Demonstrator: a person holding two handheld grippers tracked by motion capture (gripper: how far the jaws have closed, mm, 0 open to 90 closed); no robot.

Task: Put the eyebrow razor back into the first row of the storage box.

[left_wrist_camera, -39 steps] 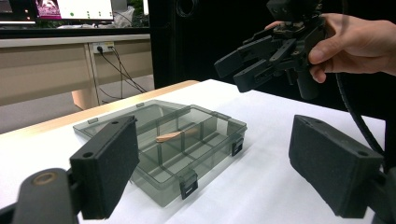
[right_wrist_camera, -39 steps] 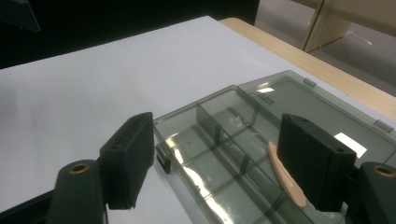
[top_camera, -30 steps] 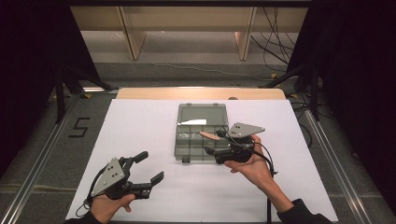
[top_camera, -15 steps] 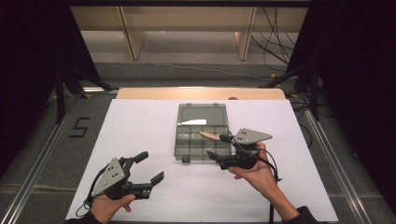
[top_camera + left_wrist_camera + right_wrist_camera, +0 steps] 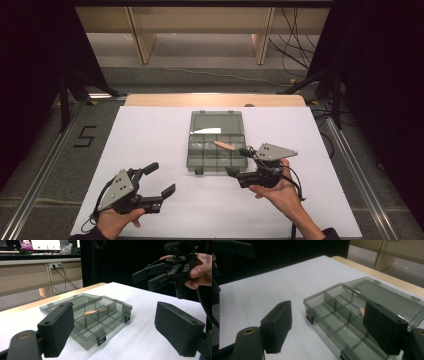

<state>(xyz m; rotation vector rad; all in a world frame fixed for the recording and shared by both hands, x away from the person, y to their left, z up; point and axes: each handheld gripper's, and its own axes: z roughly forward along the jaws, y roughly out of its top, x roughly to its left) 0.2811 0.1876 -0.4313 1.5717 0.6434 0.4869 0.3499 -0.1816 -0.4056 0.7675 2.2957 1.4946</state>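
My grippers' black fingers [image 5: 58,327] look like matt plastic. The box [image 5: 217,142] is smooth, glossy, smoky see-through plastic; the small stick [image 5: 93,312] inside looks wooden. The table cover [image 5: 150,135] is matt white.

Left gripper [image 5: 113,336] jaws stood wide apart, nothing between. Open compartment box [image 5: 100,320] lay on white table [image 5: 140,337], wooden stick [image 5: 93,312] inside. Right gripper [image 5: 152,277] hovered upper right.

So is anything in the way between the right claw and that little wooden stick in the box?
Nothing visible is. The right claw is open beside the open compartment box, and the wooden stick lies uncovered in it.
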